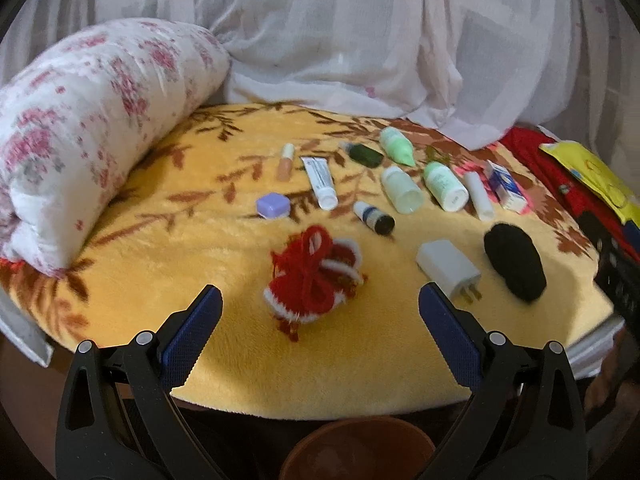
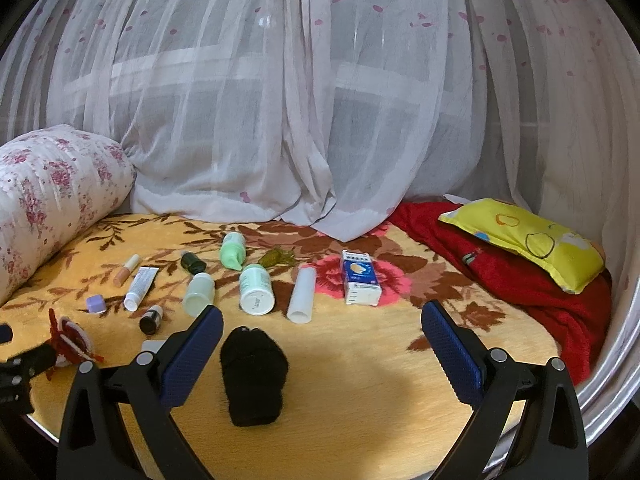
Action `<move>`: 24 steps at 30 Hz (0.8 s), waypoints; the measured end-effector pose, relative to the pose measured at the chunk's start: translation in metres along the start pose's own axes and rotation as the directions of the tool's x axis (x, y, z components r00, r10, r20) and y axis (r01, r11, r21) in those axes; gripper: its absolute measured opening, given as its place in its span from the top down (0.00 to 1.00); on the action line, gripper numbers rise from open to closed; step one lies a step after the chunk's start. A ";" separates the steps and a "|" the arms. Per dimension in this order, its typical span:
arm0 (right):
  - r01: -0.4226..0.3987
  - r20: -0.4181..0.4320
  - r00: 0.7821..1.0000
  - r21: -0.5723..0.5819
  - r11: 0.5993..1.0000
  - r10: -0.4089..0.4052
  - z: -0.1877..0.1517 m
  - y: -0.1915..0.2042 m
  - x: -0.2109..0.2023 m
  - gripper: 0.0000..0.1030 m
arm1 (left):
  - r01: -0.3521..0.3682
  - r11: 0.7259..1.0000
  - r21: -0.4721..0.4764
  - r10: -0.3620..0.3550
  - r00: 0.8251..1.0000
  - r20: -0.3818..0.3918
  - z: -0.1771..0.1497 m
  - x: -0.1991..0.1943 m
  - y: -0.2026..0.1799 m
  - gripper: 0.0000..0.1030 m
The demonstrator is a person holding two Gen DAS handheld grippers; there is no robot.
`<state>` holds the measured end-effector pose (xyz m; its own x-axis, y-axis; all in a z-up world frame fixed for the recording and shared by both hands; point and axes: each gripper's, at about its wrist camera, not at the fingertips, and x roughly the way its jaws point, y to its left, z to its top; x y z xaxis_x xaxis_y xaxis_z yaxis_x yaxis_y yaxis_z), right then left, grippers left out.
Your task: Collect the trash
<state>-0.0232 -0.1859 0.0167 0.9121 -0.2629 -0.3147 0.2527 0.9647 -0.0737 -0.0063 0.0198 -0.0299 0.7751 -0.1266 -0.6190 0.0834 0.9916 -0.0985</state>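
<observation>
Both tongs are spread wide and empty. The left tongs (image 1: 320,304) are held low over the near edge of the bed (image 1: 360,360), aimed forward across the yellow blanket. The red yarn ornament (image 1: 314,276) lies directly ahead of them, centred in the gap between the blue pads and just beyond the tips; no contact is seen. Its long axis runs slightly oblique, from near left to far right.

The right tongs (image 2: 322,326) are likewise held level, pointing toward the curtain. The black sock (image 2: 254,376) lies within their gap but well to the left of centre, near the left pad, its long axis running roughly along the line of approach.

A white charger (image 1: 448,268) rests between ornament and sock. Farther back, bottles, a tube (image 1: 320,182), a lilac case (image 1: 273,206) and a blue box (image 2: 360,278) are laid in a loose row, well apart from either tongs.

A brown bowl (image 1: 360,452) is seen below the bed edge, beneath the left tongs; it is judged the likely receptacle.

The ornament is judged the nearer target, for the left hand: a short forward advance should suffice. Collection is judged not yet begun.
</observation>
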 end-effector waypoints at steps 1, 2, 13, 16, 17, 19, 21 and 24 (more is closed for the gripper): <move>0.005 0.002 1.000 0.005 1.000 -0.005 -0.001 -0.002 0.000 0.05 | 0.014 1.000 0.007 -0.014 1.000 -0.008 -0.003 0.001 0.001 0.07; 0.006 0.002 1.000 0.008 1.000 -0.006 -0.002 -0.006 0.001 0.05 | 0.030 0.999 0.018 -0.030 0.999 -0.015 -0.006 0.003 0.002 0.07; 0.034 0.009 0.999 -0.008 0.999 -0.034 -0.011 -0.011 0.008 0.05 | -0.059 0.995 0.075 0.061 0.998 -0.017 0.010 0.044 -0.011 0.09; 0.036 -0.008 0.999 0.011 0.999 -0.036 -0.013 -0.019 0.015 0.05 | -0.074 0.994 0.085 0.078 0.996 -0.035 0.015 0.065 -0.009 0.56; 0.033 -0.022 0.999 0.018 0.999 -0.033 -0.014 -0.022 0.018 0.05 | -0.058 0.996 0.071 0.062 0.997 -0.051 0.015 0.072 -0.007 0.56; 0.021 -0.037 0.999 0.019 1.000 -0.021 -0.017 -0.021 0.023 0.05 | -0.035 0.999 0.036 0.036 0.999 -0.022 0.013 0.067 0.000 0.70; 0.009 -0.037 0.999 0.007 1.000 -0.009 -0.018 -0.017 0.024 0.05 | -0.030 0.998 0.054 0.030 1.000 -0.001 0.012 0.059 0.001 0.73; -0.026 -0.050 0.998 -0.025 0.999 0.024 -0.020 -0.003 0.029 0.05 | -0.023 0.998 0.057 0.022 1.000 0.017 0.011 0.048 0.003 0.73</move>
<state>-0.0043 -0.1964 -0.0111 0.9004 -0.2385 -0.3638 0.2211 0.9711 -0.0895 0.0384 0.0171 -0.0512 0.7871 -0.1047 -0.6079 0.1016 0.9940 -0.0397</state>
